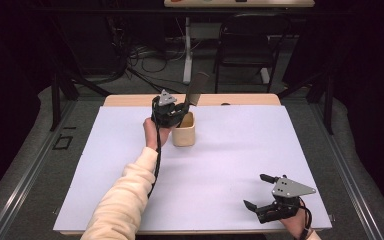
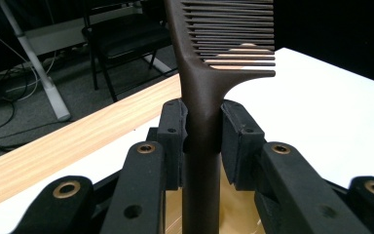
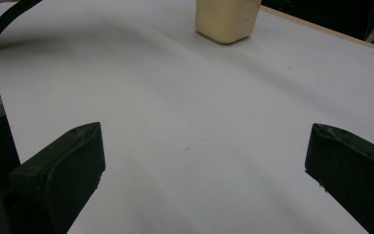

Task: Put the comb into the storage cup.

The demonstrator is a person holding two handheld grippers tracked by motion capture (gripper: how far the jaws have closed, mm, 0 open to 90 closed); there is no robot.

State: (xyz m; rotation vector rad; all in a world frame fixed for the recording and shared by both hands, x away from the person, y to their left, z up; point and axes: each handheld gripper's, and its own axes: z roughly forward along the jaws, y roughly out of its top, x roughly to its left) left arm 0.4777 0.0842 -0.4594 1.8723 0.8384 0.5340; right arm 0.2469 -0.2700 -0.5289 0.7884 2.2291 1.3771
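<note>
Comb (image 1: 196,89) first, from the high view: my left tool (image 1: 172,111) grips it by the handle, teeth end up and leaning away, right over the cup (image 1: 184,131). The cup stands on the white counter (image 1: 230,150), toward its far edge. My right tool (image 1: 262,192) rests well apart from the cup, at the near right corner, with its jaws spread and nothing between them.

Left gripper view: the comb (image 2: 202,97) stands upright between my two jaws, clamped just below where the teeth begin. Under the jaws I see the pale inside of the cup (image 2: 233,214), and the handle runs down toward it; whether its tip touches the bottom I cannot tell.

Right gripper view: both jaws stand wide apart over bare counter (image 3: 185,146), and the cup (image 3: 226,19) sits far ahead, near the wooden edge.

As I judge it, I am standing the comb in the cup. To do that well I should keep the handle centred over the mouth, lower it straight until it rests, then let go slowly so the light cup does not tip.
</note>
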